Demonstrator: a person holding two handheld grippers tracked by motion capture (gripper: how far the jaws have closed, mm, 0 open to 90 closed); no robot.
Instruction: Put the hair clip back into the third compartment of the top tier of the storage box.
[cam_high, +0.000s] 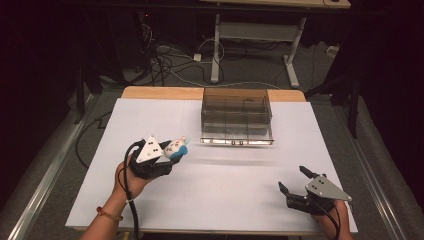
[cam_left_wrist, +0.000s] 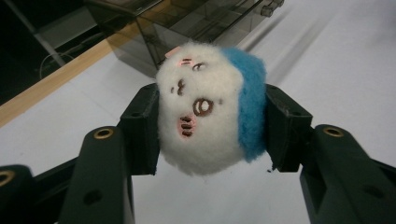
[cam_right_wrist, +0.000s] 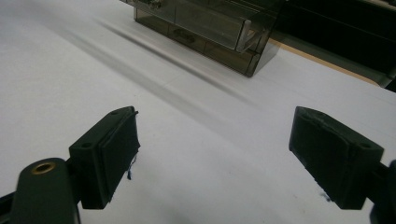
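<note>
Left gripper (cam_high: 172, 152), raised above the white table (cam_high: 225, 190), grasps a white-and-blue plush toy (cam_left_wrist: 210, 109) between its jaws, near the front left of the smoky clear box (cam_high: 236, 117). Right gripper (cam_high: 295, 181), jaws spread wide with nothing between them, sits low at the table's near right.

From where I sit, the white table (cam_high: 225, 195) lies bare between my two grippers, so either could cross the middle freely. The one obstacle is the smoky clear box (cam_high: 236, 116) standing at the far centre, walled on its sides and divided inside. There is bare table to its left and right. My left gripper (cam_left_wrist: 212, 123) is full, its jaws clamped on a plush toy (cam_left_wrist: 210, 107); my right gripper (cam_right_wrist: 215, 154) has its jaws wide apart with only table between them.
</note>
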